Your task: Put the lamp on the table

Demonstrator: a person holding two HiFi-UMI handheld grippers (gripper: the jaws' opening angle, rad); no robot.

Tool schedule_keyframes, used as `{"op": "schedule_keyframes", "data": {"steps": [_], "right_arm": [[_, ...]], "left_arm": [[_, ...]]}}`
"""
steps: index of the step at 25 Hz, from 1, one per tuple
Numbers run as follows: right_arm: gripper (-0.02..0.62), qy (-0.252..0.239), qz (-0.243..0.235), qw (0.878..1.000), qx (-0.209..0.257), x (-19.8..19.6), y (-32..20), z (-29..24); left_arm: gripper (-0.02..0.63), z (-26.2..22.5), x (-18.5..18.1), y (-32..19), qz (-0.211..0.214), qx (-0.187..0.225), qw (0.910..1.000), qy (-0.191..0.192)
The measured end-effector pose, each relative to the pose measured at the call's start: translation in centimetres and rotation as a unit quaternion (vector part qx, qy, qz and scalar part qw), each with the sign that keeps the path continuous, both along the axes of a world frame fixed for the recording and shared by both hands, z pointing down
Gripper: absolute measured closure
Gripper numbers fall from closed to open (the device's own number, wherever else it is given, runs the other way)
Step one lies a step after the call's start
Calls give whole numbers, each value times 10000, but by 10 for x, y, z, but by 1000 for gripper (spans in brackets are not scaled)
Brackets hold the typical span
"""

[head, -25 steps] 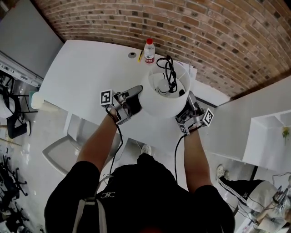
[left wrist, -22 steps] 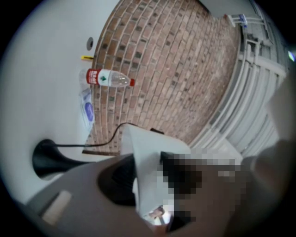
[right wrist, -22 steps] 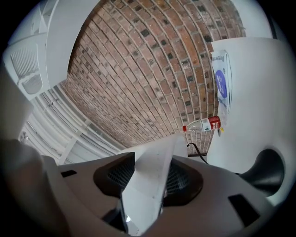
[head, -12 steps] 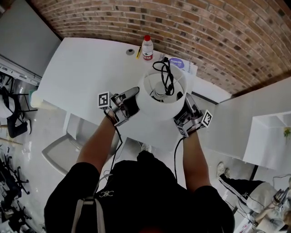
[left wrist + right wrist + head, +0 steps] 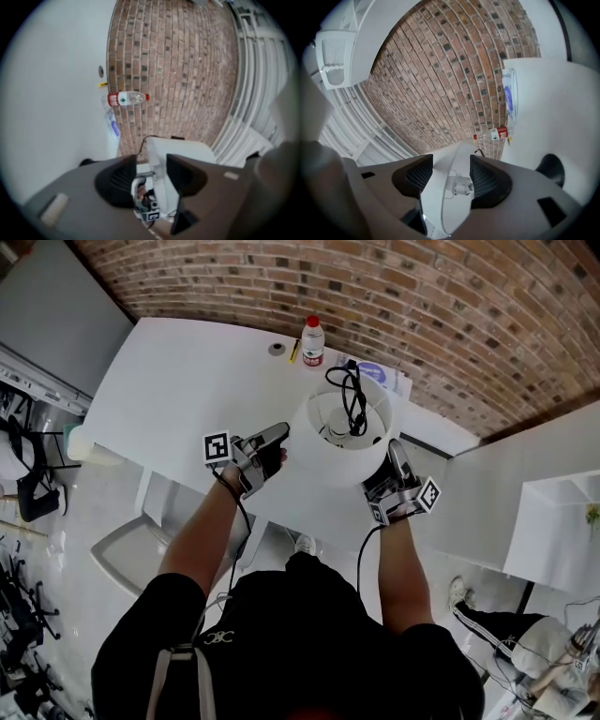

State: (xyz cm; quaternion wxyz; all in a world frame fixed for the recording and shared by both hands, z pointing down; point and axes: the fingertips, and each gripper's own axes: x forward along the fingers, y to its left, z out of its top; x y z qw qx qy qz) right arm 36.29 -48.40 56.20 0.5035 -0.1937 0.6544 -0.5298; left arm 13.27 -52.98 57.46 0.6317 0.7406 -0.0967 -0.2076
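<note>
Lamp point(image 5: 323, 457) stands on the white tabletop point(image 5: 178, 381), near my edge, shade upright, black cord point(image 5: 354, 399) bundled in its open top.

Left tool point(image 5: 275, 441): just beside the shade's left flank, jaws opening and wide, nothing pinched, the shade showing just ahead between them.

Right tool point(image 5: 451, 161): at the shade's right flank, jaws opening and wide. The shade's thin wall stands between the pads, and I see no squeeze on it.

Far edge of the tabletop: clear bottle point(image 5: 312, 341) with a red cap and a yellow pen point(image 5: 292, 352) beside it. A blue-printed sheet point(image 5: 373, 372) lies behind the lamp.

Red-brown brick wall point(image 5: 450, 306) runs along the far side. Pale glossy floor point(image 5: 103, 502) to my left.
</note>
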Motion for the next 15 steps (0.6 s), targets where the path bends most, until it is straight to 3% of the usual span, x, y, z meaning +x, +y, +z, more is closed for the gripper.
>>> {"op": "schedule_keyframes", "data": {"steps": [5,6,7,10,13,15], "right_arm": [[370,591,313,9914,-1123,11,32,65],[437,857,314,9865,-1363,10,42,77],[567,1175,311,9801,-1570,8,51,86],[595,2281,343,9522,-2001,-2,74,99],[597,3456,395,9094,-2280,-13,88,97],[597,4088,492,8825,-2275,-23,95,84]], "left_arm": [[492,37,-36,5,-551,-320,9952,-745],[525,44,-43,8,-661,-332,9913,-1085],[609,52,-49,11,-777,-297,9841,-1569],[610,63,-68,23,-1016,86,9459,-3081],[611,58,-83,34,-1221,421,9130,-3869],[611,46,-94,40,-1424,691,8863,-4353]]}}
